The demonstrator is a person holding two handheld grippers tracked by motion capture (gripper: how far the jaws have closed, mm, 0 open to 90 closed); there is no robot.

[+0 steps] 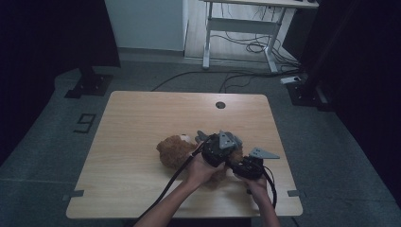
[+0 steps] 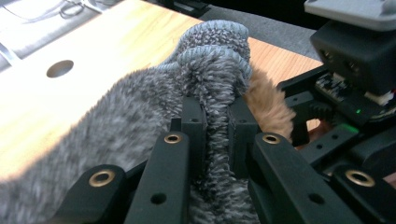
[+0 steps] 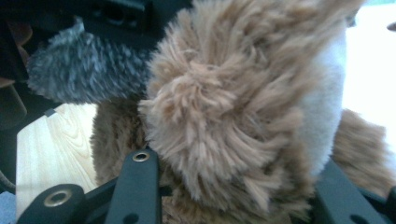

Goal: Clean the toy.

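The left gripper [image 2: 215, 126] pinches a fold of the grey knit sock [image 2: 116, 135] between its jaws, apparently dressing the plush toy [image 3: 233, 116], whose furry limb the right gripper [image 3: 233, 186] clamps steady just beside.

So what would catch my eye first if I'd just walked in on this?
Probably the brown plush toy lying near the middle of the wooden table, with both hands crowded over it. The left claw pinches a fold of fuzzy grey knit, and the right claw clamps the toy's tan fur.
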